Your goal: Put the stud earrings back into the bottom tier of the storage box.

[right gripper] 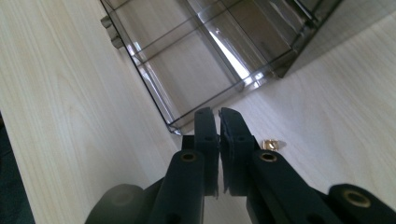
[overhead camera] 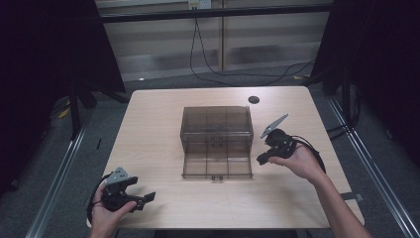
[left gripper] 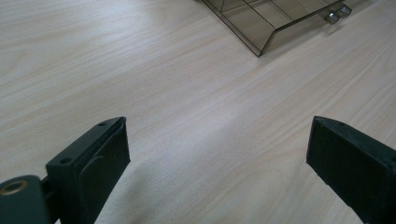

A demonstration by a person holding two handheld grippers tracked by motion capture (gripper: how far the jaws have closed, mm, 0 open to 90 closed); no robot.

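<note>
Jaws of the right gripper [right gripper: 219,116] are closed on nothing at the pulled-out drawer [overhead camera: 217,166] of the smoky organiser [overhead camera: 216,126], mid-worktop [overhead camera: 148,148], left gripper [overhead camera: 141,198] gaping at seven o'clock; lifting carelessly, they could catch the drawer's corner and skew it.

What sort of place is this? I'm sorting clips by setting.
Probably a lab recording station: a bare wooden table framed by black curtains, loose cables on the floor, and one smoky drawer box.
</note>
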